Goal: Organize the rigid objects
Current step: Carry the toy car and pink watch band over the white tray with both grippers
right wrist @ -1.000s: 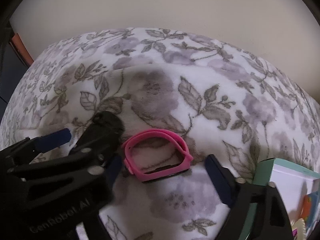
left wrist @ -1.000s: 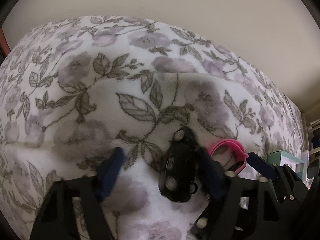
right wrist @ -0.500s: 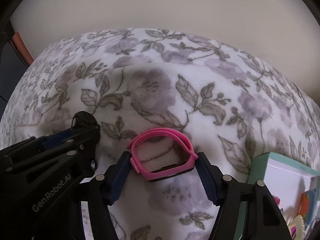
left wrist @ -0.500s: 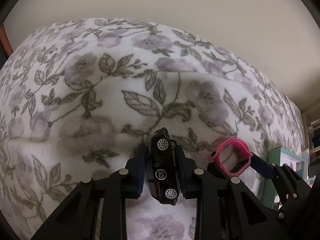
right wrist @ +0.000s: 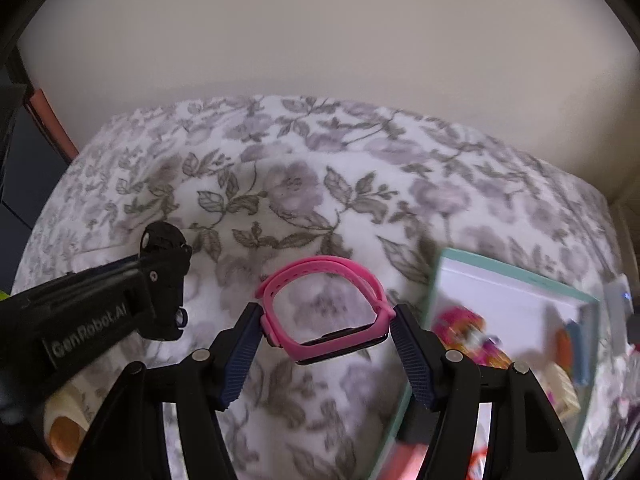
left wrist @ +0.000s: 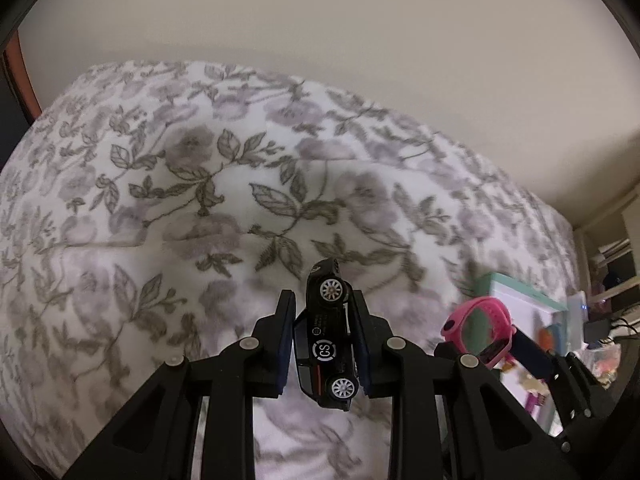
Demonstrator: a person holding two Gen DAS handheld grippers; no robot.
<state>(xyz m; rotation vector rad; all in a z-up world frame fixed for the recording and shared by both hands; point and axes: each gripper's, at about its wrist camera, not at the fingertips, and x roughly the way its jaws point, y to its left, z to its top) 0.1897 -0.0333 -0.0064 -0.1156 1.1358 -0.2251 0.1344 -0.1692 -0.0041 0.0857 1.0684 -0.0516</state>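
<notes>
Over fuzzy floral blanket [left wrist: 168, 216], left tool [left wrist: 325, 334] clamps glossy toy car [left wrist: 326, 344]; right tool [right wrist: 326, 322] grips rubbery pink watch [right wrist: 324, 312].

A floral blanket [left wrist: 168, 216], white with grey leaves and pale purple blossoms, covers the bed and fills most of both views. A plain cream wall [right wrist: 320, 40] rises behind it. At the left edge of the left wrist view stands a reddish-brown upright strip [left wrist: 18, 76]; the right wrist view shows a similar orange-red strip [right wrist: 52, 124] beside a dark blue panel [right wrist: 24, 176]. At far right, shelving [left wrist: 612, 256] with dark cables [left wrist: 608, 322] appears, blurred.
</notes>
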